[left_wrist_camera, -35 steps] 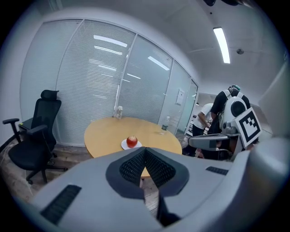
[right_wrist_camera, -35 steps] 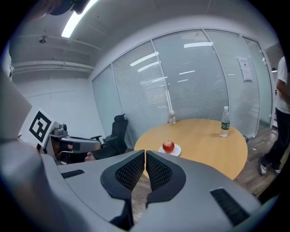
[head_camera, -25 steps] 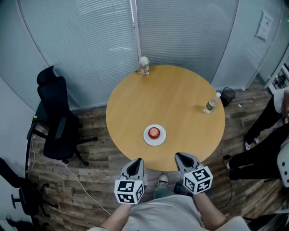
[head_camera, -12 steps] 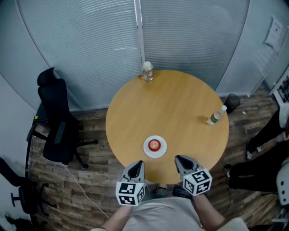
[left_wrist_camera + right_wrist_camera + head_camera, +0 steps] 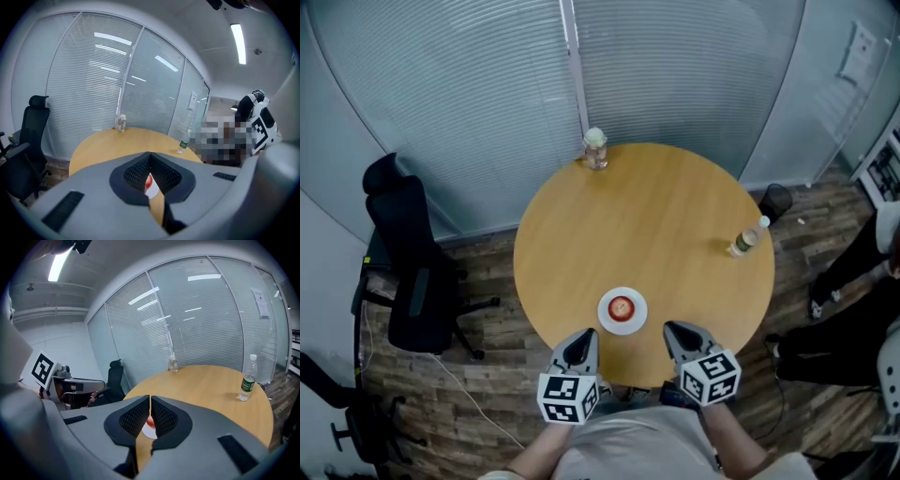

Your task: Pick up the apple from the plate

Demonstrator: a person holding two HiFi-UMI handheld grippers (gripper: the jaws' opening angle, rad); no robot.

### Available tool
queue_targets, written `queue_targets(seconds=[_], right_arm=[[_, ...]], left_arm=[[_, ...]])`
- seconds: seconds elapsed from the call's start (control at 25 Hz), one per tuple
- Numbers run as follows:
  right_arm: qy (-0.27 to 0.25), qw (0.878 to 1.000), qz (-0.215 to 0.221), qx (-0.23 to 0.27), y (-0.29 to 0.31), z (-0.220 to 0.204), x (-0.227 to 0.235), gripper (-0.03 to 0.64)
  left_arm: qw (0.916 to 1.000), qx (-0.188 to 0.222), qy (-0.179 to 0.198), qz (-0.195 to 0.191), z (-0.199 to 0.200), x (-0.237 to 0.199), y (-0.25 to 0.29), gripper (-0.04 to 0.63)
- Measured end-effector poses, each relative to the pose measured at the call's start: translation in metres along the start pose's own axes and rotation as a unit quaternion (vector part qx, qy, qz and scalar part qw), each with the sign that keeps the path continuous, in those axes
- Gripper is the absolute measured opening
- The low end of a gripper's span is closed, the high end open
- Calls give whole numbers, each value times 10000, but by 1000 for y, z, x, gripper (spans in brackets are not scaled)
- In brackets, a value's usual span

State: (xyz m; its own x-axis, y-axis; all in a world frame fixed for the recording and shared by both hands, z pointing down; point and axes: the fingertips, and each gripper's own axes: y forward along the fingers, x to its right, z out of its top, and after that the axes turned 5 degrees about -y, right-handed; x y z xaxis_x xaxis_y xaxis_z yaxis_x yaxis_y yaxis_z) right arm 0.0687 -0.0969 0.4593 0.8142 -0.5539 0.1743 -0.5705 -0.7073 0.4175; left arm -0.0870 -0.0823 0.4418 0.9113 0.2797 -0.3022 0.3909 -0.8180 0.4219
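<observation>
I find both grippers low in the head view, at the near edge of the round light-wood table [image 5: 647, 225]. The left gripper [image 5: 582, 335] sits at lower centre-left and the right gripper [image 5: 673, 329] at lower centre-right, each with its marker cube toward the bottom of the frame. In the left gripper view the left gripper's grey jaws are pressed together with nothing between them. The right gripper view shows the same for the right gripper: pads closed, nothing pinched. The small red apple [image 5: 621, 306] rests on the round white plate [image 5: 607, 321], just above and between the two gripper tips and touched by neither. In each gripper view only a red sliver with white beneath shows through the gap below the closed pads. I take it for the apple and plate, though too little is exposed to be certain. A small clear lidded jar [image 5: 595, 148] stands at the table's far edge, at upper centre. A clear plastic bottle with a green label [image 5: 744, 238] stands near the right rim. A black office chair [image 5: 408, 281] stands off the table at the left of the frame, on the wood-plank floor [image 5: 487, 375].
</observation>
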Motion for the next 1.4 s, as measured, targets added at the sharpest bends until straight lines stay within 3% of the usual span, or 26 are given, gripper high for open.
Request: queue_targets(seconds=[0.4, 0.72, 1.4], right_arm=[[161, 9996, -67, -220, 15, -8, 8, 34], [233, 9990, -52, -380, 29, -19, 12, 34], [523, 9963, 12, -675, 49, -50, 20, 34]], left_arm=[[9990, -238, 261, -265, 0, -3, 23, 3], [9984, -474, 208, -209, -15, -14, 44, 3], [9921, -1133, 521, -146, -71, -27, 90, 3]])
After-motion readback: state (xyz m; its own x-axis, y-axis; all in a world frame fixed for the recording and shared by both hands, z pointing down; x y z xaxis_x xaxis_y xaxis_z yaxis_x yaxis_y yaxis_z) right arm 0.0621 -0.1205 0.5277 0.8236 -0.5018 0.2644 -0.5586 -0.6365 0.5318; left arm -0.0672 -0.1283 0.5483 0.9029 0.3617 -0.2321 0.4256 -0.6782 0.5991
